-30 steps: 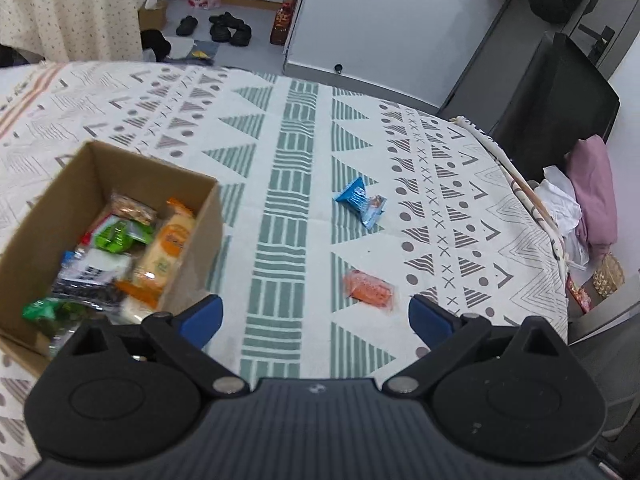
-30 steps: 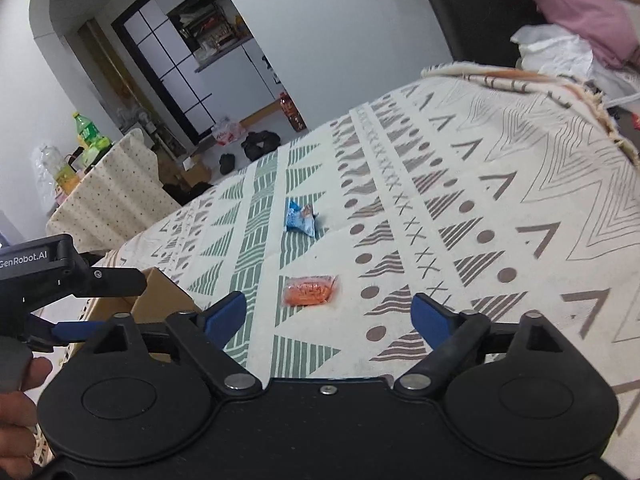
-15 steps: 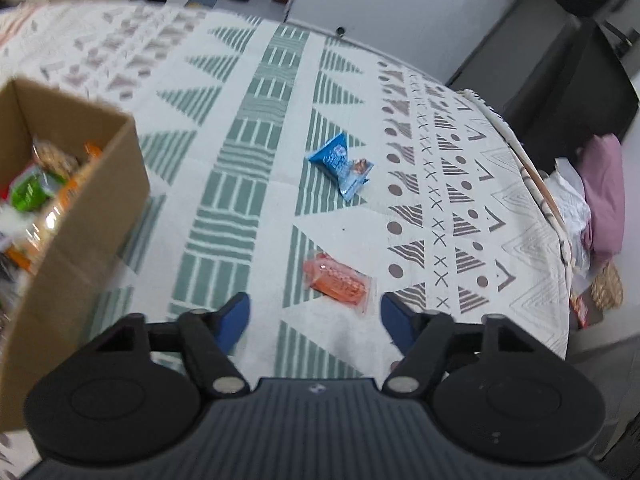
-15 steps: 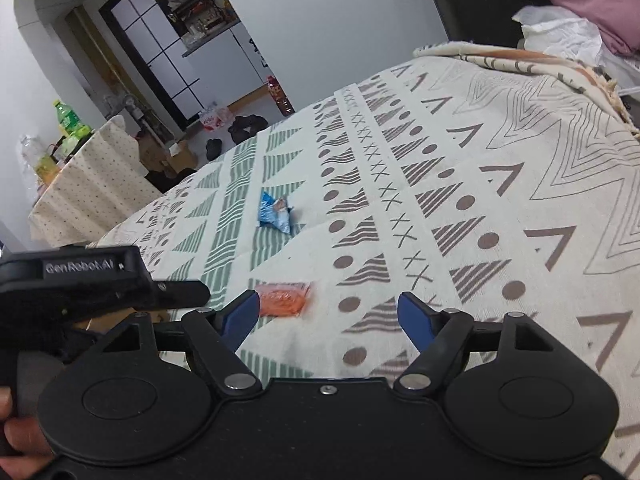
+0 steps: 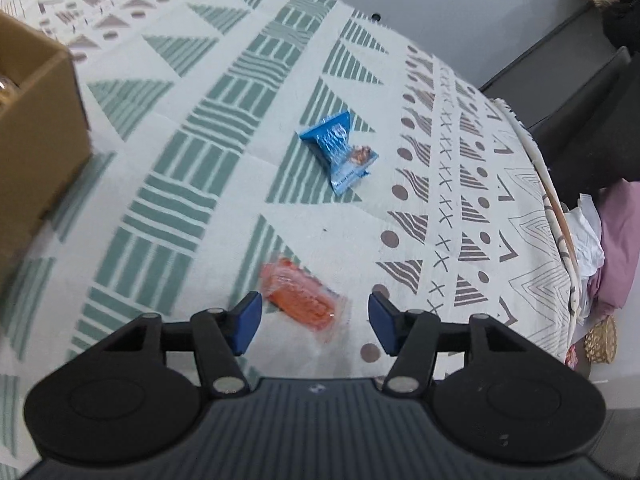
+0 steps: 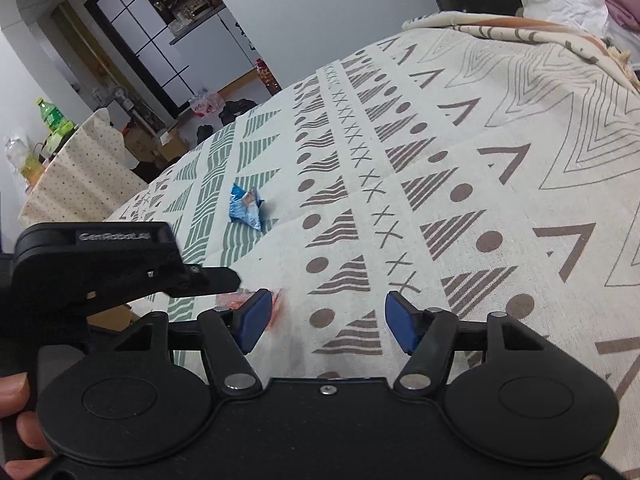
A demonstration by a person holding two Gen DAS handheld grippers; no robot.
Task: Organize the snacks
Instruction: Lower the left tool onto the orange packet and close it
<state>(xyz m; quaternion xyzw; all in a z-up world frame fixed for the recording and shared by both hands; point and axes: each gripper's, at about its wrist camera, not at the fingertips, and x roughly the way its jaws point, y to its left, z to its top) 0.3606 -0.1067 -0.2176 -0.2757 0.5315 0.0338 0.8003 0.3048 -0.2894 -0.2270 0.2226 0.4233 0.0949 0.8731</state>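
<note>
Orange snack packet (image 5: 301,299) lies between closing left tongs (image 5: 314,323).

Even, soft indoor light, no glare, shadows faint. Strong fisheye bending at edges of both views. Motion blur smears the orange snack packet (image 5: 298,300) and cardboard box (image 5: 38,120) in the left view; blue snack packet (image 5: 340,152) stays sharp.
</note>
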